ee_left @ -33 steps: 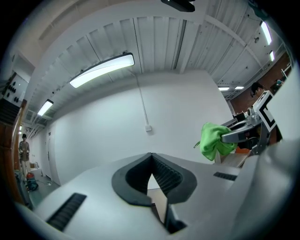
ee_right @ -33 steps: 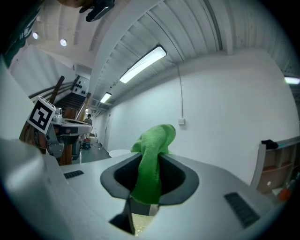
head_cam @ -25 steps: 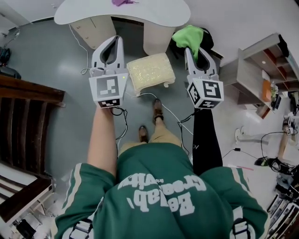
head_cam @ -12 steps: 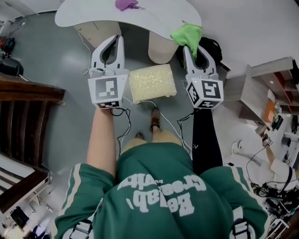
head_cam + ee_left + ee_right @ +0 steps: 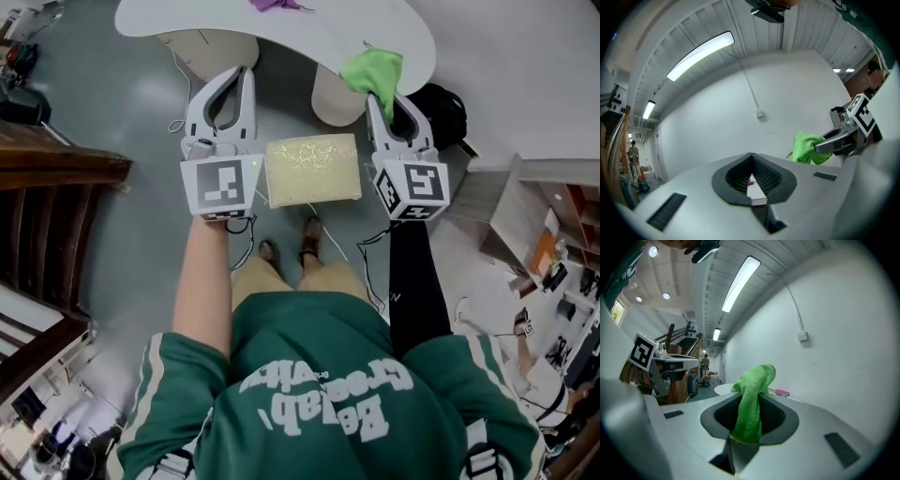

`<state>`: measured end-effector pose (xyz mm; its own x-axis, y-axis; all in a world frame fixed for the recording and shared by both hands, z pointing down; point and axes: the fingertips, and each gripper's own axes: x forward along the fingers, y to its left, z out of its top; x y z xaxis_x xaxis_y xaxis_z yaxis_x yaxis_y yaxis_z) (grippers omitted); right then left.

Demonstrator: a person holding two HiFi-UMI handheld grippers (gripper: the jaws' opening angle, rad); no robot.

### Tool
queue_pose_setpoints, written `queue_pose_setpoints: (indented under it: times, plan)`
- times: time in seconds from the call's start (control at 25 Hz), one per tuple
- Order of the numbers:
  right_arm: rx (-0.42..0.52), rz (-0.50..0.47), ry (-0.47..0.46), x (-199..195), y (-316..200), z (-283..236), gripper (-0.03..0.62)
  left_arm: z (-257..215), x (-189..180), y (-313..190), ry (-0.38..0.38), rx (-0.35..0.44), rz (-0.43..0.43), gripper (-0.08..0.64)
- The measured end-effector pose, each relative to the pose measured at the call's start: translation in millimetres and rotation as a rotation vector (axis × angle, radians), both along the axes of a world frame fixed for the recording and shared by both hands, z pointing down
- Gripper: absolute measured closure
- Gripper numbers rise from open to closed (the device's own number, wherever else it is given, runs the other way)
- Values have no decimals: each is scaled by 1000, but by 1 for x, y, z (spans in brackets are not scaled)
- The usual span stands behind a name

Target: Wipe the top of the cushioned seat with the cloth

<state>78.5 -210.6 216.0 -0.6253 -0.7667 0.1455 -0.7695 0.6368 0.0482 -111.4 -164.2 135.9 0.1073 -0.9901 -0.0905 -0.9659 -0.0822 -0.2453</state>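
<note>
The cushioned seat [image 5: 312, 169], a cream padded stool, stands on the grey floor between my two grippers in the head view. My right gripper [image 5: 377, 94] is shut on a bright green cloth [image 5: 373, 69], which bunches out past the jaws [image 5: 752, 394]. My left gripper [image 5: 240, 75] is shut with nothing in it, to the left of the seat. Both are held high and point at the white wall, so neither gripper view shows the seat. The left gripper view catches the cloth [image 5: 808, 147] in the right gripper.
A white rounded table [image 5: 281, 23] with a purple item [image 5: 277, 5] stands just beyond the seat. A black bag [image 5: 441, 111] lies on the right, a shelf unit [image 5: 553, 211] farther right. Dark wooden furniture [image 5: 47, 202] fills the left. Cables [image 5: 337, 234] trail by the person's feet.
The seat and table have shifted right and nearer in the head view as the person stepped toward them. Both grippers keep their pose; the cloth stays in the right one.
</note>
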Motion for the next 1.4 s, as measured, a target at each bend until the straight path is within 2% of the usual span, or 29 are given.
queue_pose_setpoints:
  times: [0.2, 0.4, 0.6, 0.76, 0.88, 1.08, 1.4]
  plan:
    - [-67, -30, 24, -30, -5, 38, 488, 25, -17, -16, 6, 9, 31, 548]
    - [-144, -75, 74, -71, -4, 85, 488, 63, -37, -31, 12, -17, 88, 548]
    - [-248, -113, 102, -117, -7, 150, 489, 113, -53, -47, 25, -69, 136, 549]
    - [-337, -158, 141, -159, 3, 211, 489, 160, -75, -50, -15, -138, 168, 548]
    - [-414, -177, 172, -182, 8, 259, 489, 187, -92, -56, 40, -169, 163, 549]
    - [-538, -199, 224, -210, 12, 334, 489, 225, -107, -70, 51, -204, 194, 549]
    - [-766, -168, 299, -222, 29, 448, 490, 267, -125, -80, 48, -236, 220, 548]
